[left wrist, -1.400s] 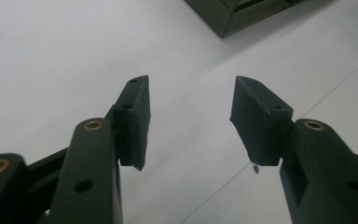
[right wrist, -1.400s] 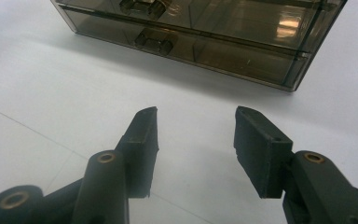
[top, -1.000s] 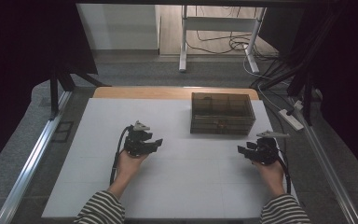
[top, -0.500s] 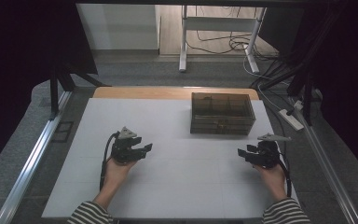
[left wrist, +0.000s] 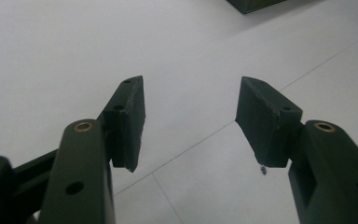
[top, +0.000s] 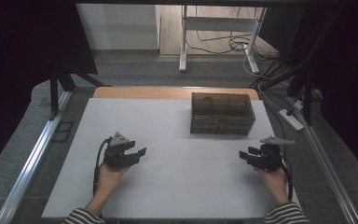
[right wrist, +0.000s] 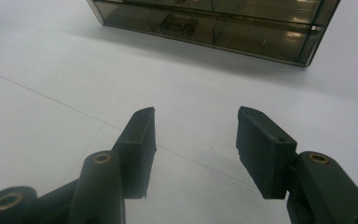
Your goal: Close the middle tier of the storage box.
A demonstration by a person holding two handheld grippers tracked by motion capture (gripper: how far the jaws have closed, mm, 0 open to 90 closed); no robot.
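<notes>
Resting closed on the table, a smoky translucent compartment box (top: 222, 113) faces both empty, parted tongs.

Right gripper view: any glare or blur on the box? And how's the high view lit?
Right gripper view: the smoky clear box is fairly sharp, with small bright glints near its top right corner and a soft shadow in front; the right gripper looks slightly soft. High view: the white table is evenly lit, its surroundings dark.
</notes>
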